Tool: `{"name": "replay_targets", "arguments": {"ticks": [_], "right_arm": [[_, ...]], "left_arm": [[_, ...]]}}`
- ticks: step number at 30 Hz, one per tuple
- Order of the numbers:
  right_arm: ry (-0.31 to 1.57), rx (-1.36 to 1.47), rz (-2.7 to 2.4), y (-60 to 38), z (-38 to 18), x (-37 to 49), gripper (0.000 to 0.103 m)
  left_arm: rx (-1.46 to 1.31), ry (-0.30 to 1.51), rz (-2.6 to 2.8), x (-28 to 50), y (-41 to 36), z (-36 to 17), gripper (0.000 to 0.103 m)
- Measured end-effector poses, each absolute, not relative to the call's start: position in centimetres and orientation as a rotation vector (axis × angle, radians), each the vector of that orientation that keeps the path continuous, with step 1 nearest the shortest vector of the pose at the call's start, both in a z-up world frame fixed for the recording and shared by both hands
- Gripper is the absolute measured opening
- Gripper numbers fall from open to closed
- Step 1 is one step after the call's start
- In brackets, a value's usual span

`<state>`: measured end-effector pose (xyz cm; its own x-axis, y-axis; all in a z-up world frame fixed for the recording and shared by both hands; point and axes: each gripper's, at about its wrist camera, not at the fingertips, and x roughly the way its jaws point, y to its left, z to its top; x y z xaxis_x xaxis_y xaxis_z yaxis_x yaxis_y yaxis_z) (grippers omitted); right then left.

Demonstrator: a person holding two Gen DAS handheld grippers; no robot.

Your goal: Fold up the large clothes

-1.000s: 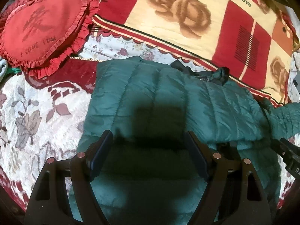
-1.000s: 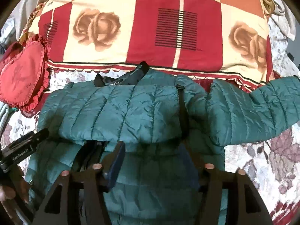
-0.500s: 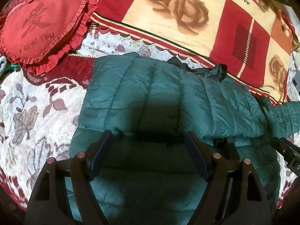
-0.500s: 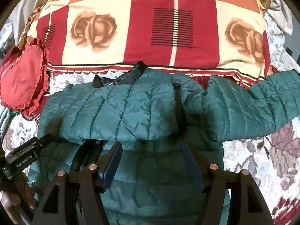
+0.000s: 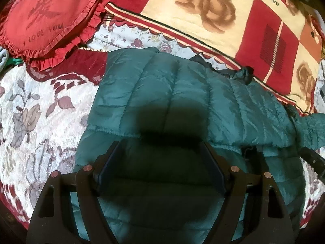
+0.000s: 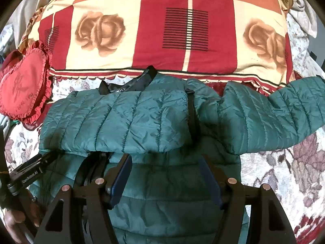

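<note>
A dark green quilted puffer jacket (image 5: 182,101) lies on the bed, its left sleeve folded across the chest. It also shows in the right wrist view (image 6: 132,120). Its other sleeve (image 6: 274,118) stretches out to the right. The black collar (image 6: 130,85) points at the pillow. My left gripper (image 5: 161,152) is open and empty above the jacket's lower body. My right gripper (image 6: 165,162) is open and empty just below the folded sleeve's edge. The left gripper's body (image 6: 30,174) shows at that view's left edge.
A red and cream rose-patterned pillow (image 6: 162,30) lies behind the jacket. A red heart-shaped cushion (image 5: 48,18) sits at the back left. The floral bedspread (image 5: 30,111) surrounds the jacket on both sides.
Both grippers have drawn back from the jacket and risen slightly, so more of the jacket and pillow shows. The jacket has not moved. Both stay open.
</note>
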<state>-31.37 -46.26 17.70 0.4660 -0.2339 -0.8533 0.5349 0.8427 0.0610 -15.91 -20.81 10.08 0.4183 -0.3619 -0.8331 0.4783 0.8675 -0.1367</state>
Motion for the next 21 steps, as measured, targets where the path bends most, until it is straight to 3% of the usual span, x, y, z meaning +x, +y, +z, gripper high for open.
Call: {"name": "replay_targets", "arguments": {"ticks": [21], "right_arm": [[0.944, 0.371, -0.645, -54.2, 19.2, -36.2, 0.07]], "left_arm": [[0.16, 1.004, -0.547, -16.9, -22.7, 10.4, 0.08]]}}
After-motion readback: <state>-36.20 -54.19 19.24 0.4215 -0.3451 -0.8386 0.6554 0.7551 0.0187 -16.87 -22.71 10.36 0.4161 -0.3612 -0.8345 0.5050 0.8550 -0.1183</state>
